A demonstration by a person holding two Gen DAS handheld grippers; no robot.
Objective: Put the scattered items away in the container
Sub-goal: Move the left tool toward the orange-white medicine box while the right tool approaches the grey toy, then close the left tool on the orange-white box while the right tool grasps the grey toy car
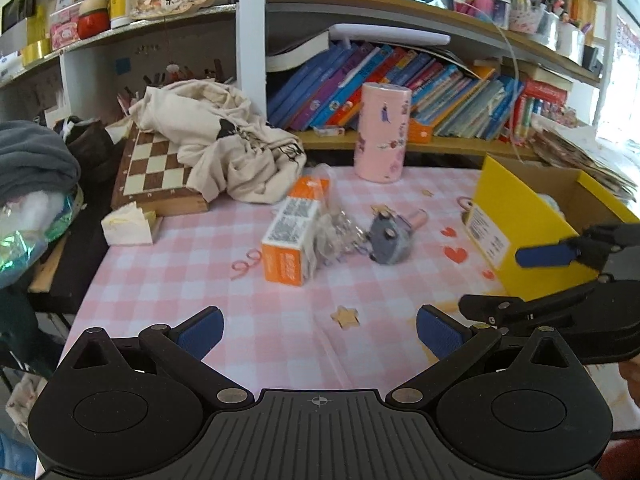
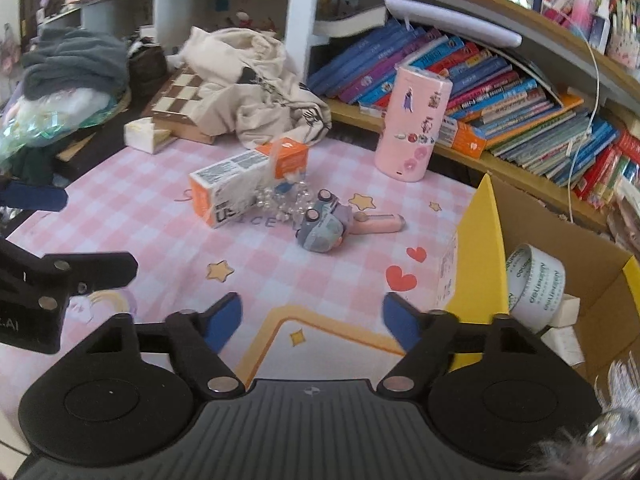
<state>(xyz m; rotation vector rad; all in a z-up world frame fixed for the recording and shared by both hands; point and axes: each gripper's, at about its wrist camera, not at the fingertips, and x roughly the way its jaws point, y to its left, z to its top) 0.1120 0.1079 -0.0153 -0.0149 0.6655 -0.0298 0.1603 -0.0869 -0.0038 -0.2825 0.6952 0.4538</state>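
On the pink checked tablecloth lie an orange-and-white carton [image 1: 288, 236] [image 2: 244, 180], a clear bag of beads [image 1: 336, 224] [image 2: 284, 196], a small grey figure [image 1: 388, 240] [image 2: 324, 224] and a pink tube [image 1: 414, 216] [image 2: 376, 222]. A pink cylinder [image 1: 384, 132] [image 2: 414, 120] stands upright behind them. The yellow cardboard box [image 1: 520, 216] [image 2: 480, 248] at the right holds a tape roll [image 2: 536, 284]. My left gripper [image 1: 320, 332] [image 2: 60, 232] is open over bare cloth, short of the items. My right gripper [image 2: 312, 320] [image 1: 520, 280] is open with nothing in it, beside the box's near corner.
A chessboard [image 1: 156, 172] under a cream cloth [image 1: 224, 148] sits at the back left, with a folded tissue [image 1: 128, 228] near it. Shelves of books [image 1: 440, 92] run along the back. A grey blanket [image 1: 32, 160] is piled at the far left.
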